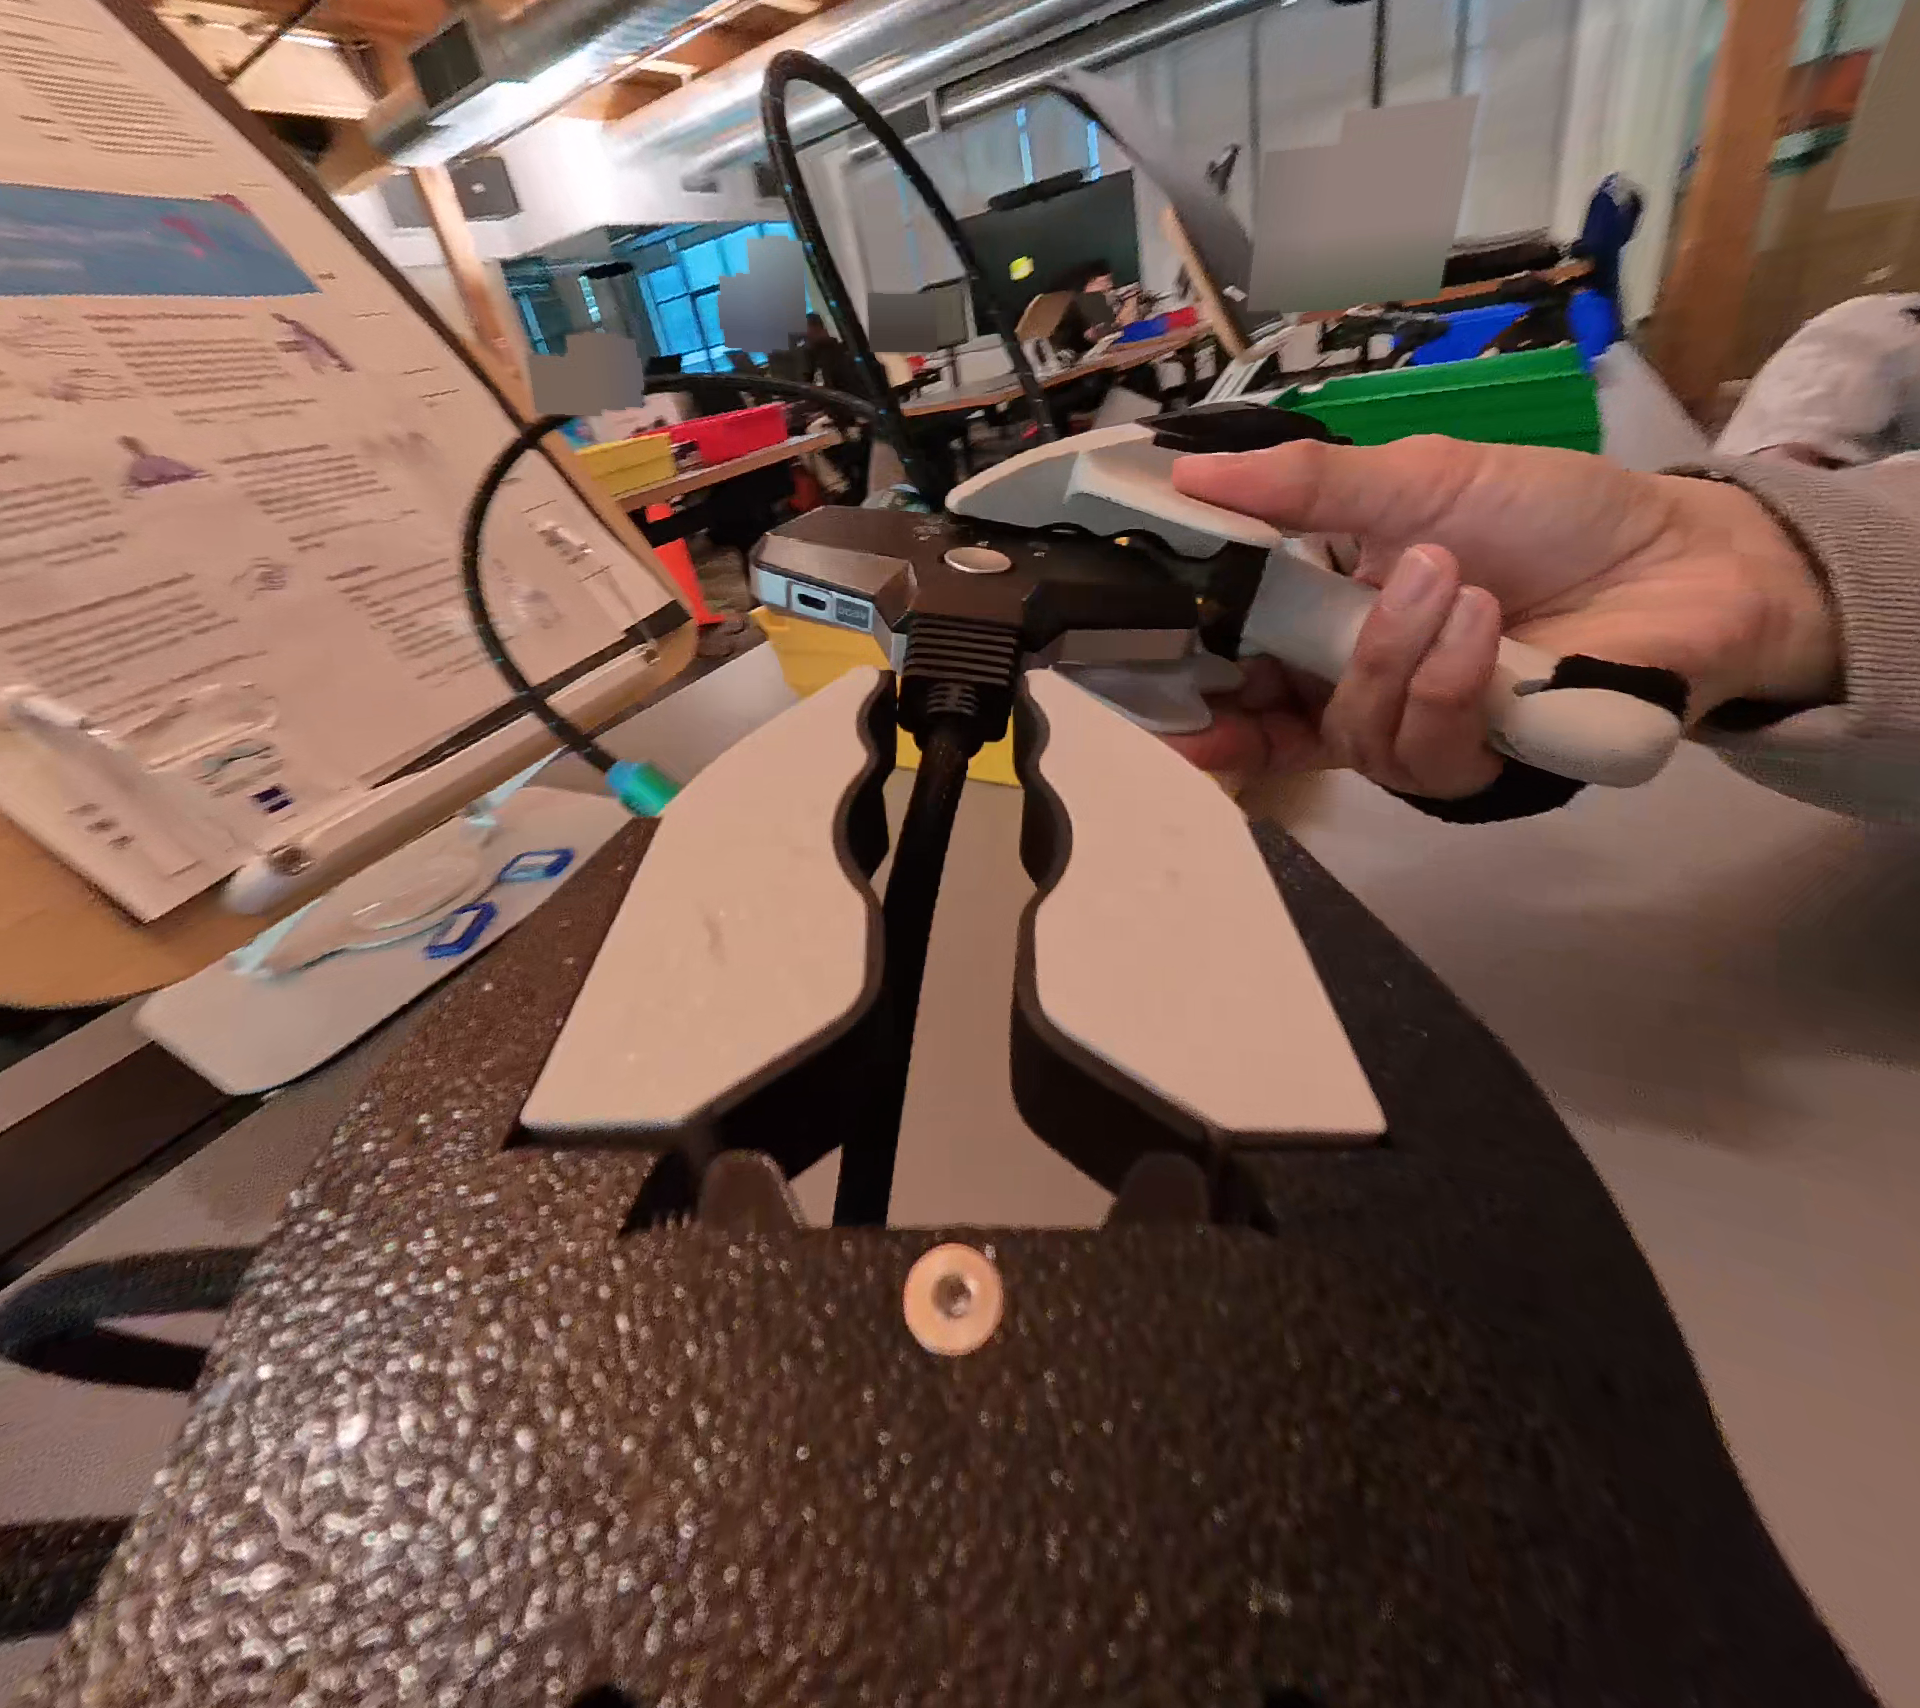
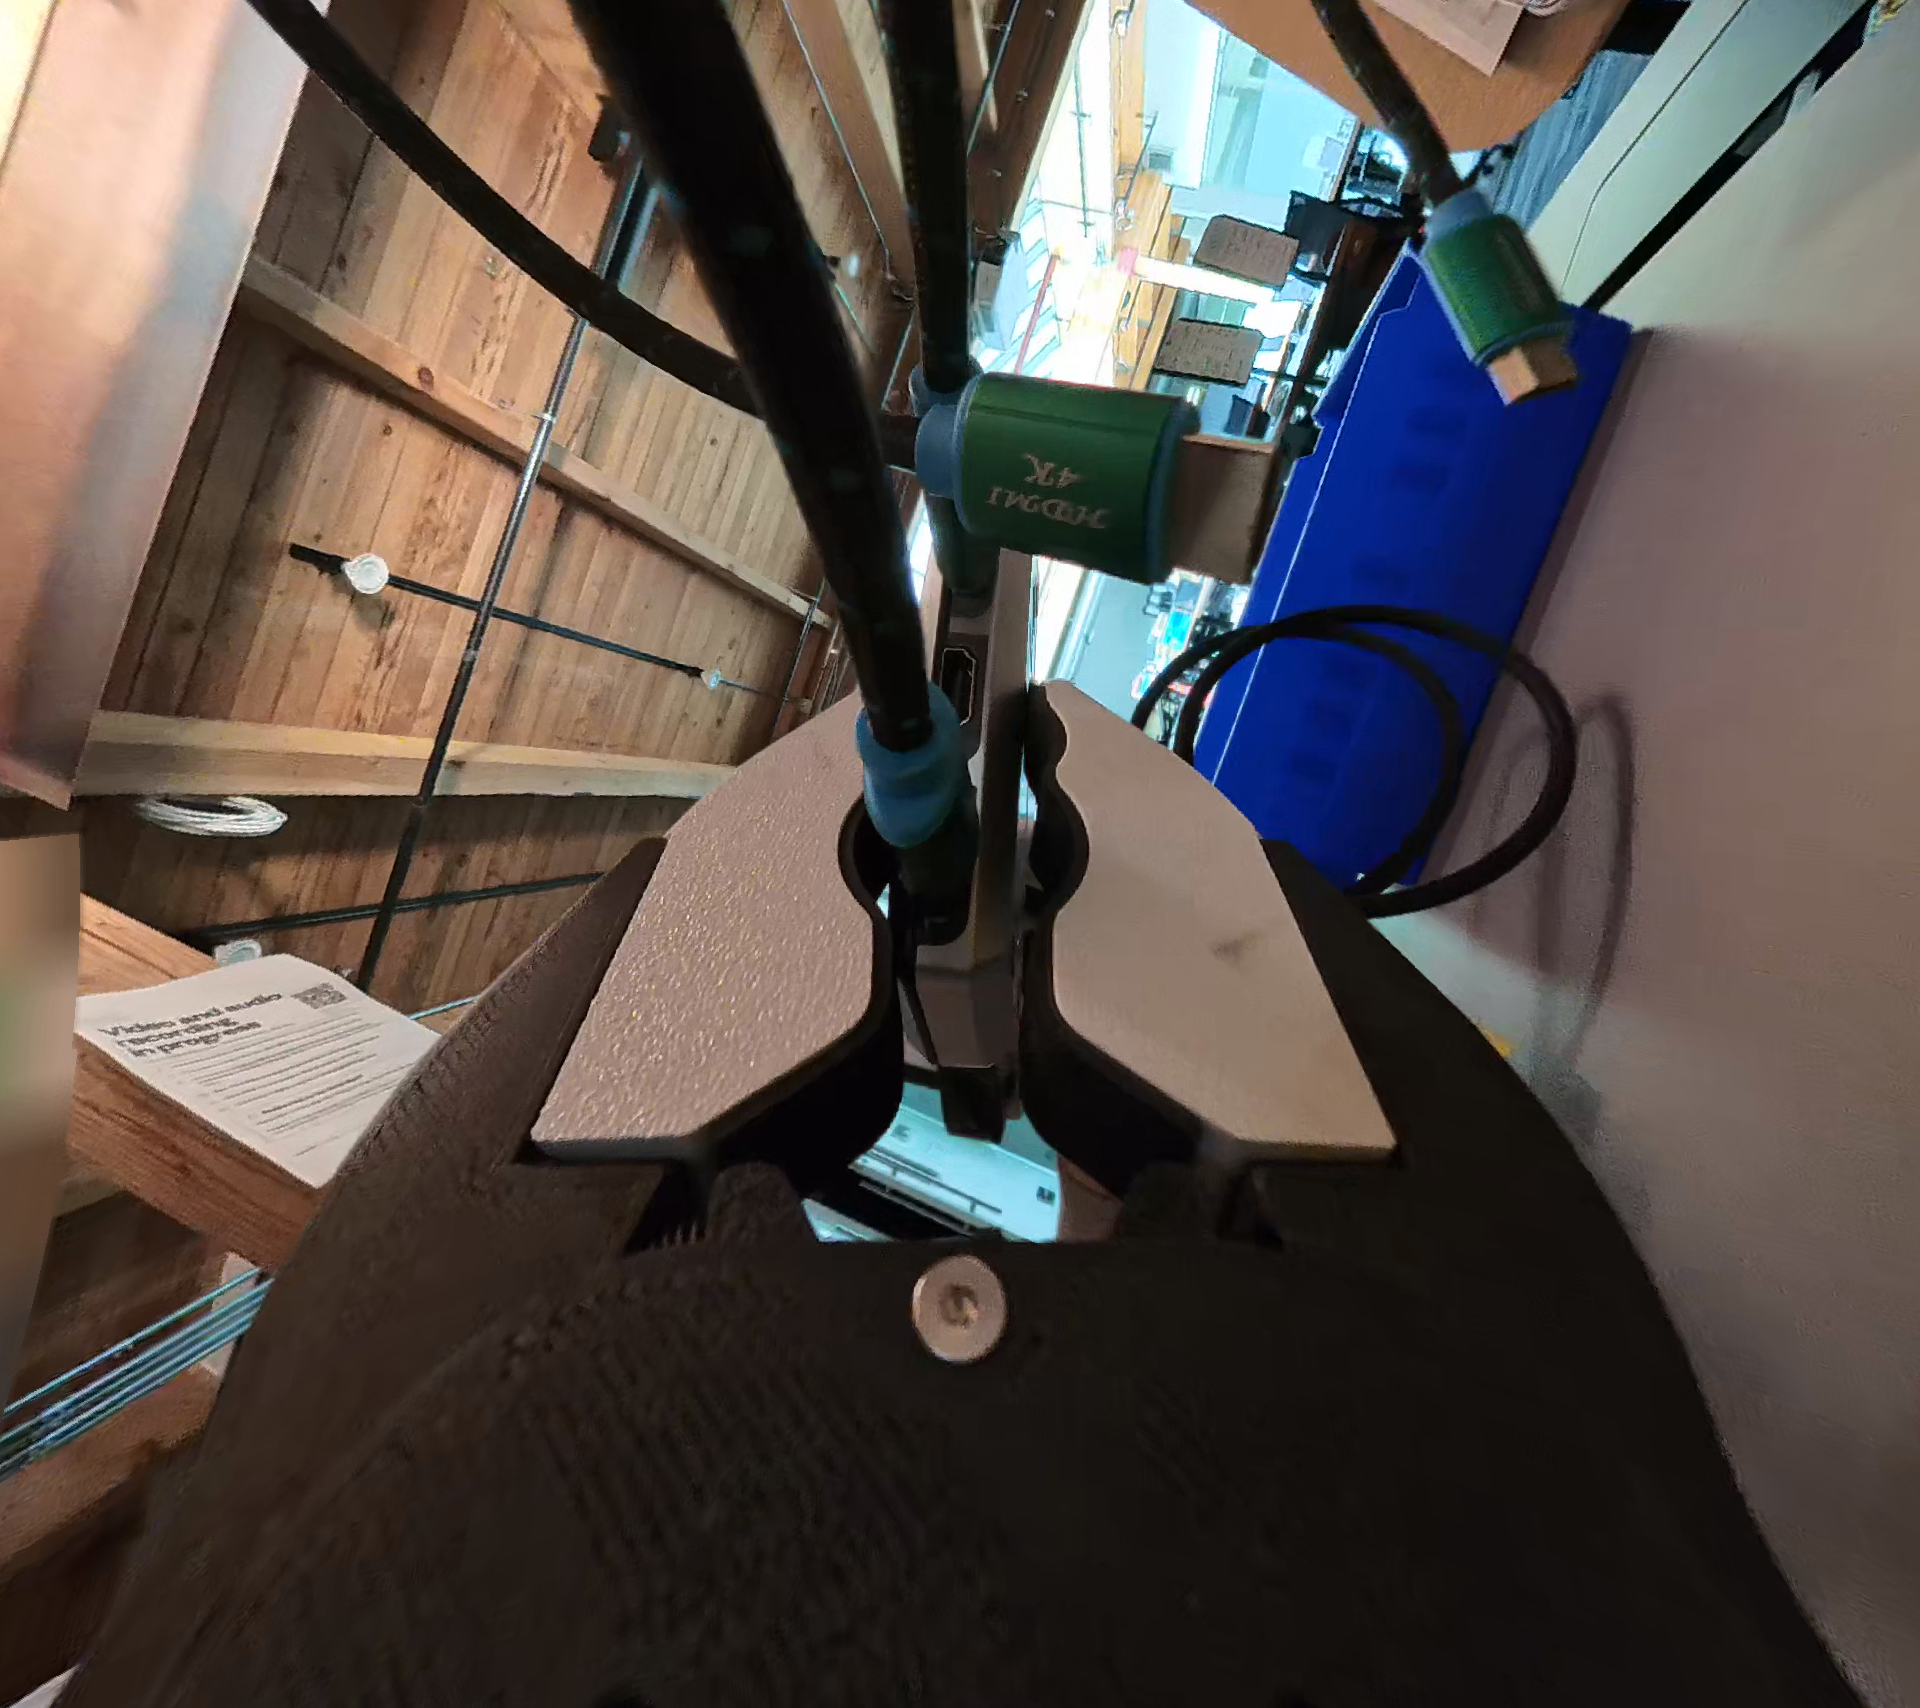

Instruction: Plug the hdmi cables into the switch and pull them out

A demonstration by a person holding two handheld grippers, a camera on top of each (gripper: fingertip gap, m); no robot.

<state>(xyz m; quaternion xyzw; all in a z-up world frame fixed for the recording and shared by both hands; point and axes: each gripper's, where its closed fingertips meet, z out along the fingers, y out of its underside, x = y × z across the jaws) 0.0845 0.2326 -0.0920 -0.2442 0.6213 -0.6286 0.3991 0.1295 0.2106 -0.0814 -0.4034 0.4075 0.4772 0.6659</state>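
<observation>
The dark grey switch [image 1: 883,562] is held in the air by my right gripper [image 1: 1081,588], gripped by a hand [image 1: 1455,578]. A black HDMI plug [image 1: 958,656] sits in the switch's near side. My left gripper [image 1: 956,697] is shut on this plug, and its cable [image 1: 904,931] runs back between the fingers. In the right wrist view my right gripper [image 2: 951,713] is shut on the switch [image 2: 997,827], seen edge-on. A green HDMI plug [image 2: 1070,474] and a blue-collared cable [image 2: 904,775] are in the switch. One port [image 2: 956,682] is open. A loose green plug [image 2: 1496,308] hangs free.
A printed poster board [image 1: 260,411] leans at the left. A loose green plug end [image 1: 639,785] and a plastic bag [image 1: 395,910] lie by it. A yellow bin [image 1: 821,656] stands behind the switch. A blue bin [image 2: 1403,567] and a black cable loop [image 2: 1475,723] lie on the grey table [image 2: 1766,723].
</observation>
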